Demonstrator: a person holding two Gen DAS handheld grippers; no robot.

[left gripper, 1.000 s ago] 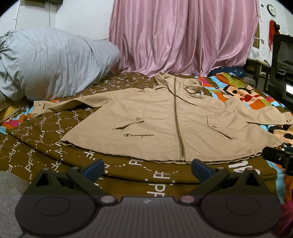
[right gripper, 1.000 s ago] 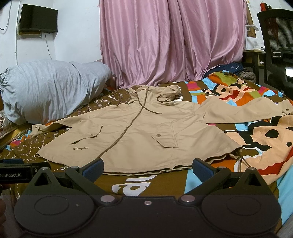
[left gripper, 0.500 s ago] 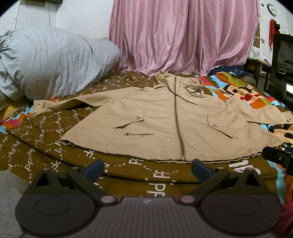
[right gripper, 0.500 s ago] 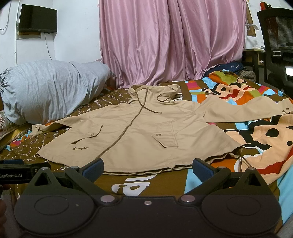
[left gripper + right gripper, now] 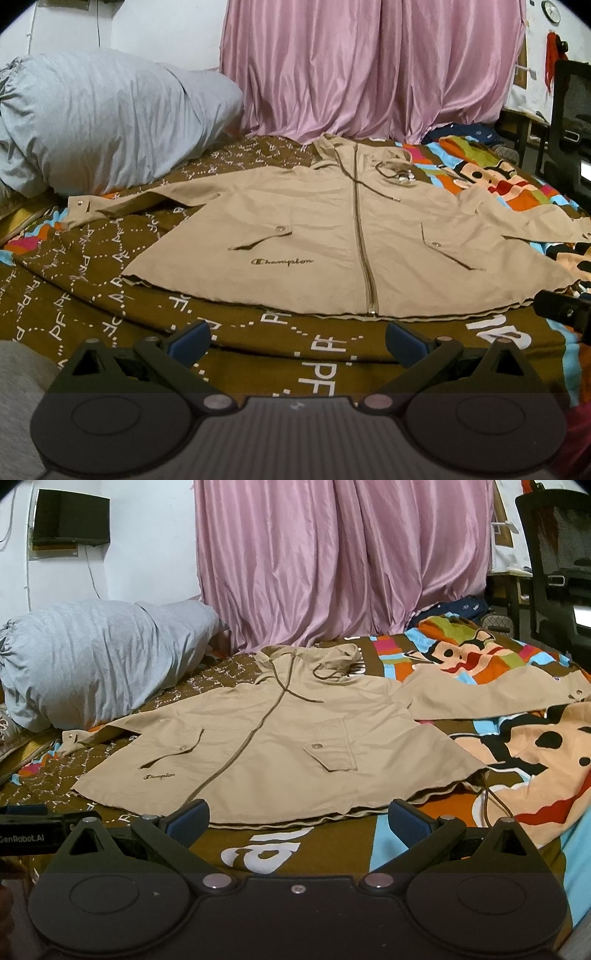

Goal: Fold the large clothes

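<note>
the beige jacket (image 5: 332,236) lies flat in the middle of the bed (image 5: 110,295), zipper closed, sleeves spread to both sides. my left tongs (image 5: 297,341) and right tongs (image 5: 299,818) are both apart, holding nothing, near its hem. i should grip one sleeve cuff and fold it inward without dragging the body.

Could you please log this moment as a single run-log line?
stage: pre-fold | jacket: flat, zipped, sleeves spread | left gripper: open, empty | right gripper: open, empty

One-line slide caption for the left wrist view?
Open left gripper hovers before a zipped tan jacket spread flat on the bed.
</note>
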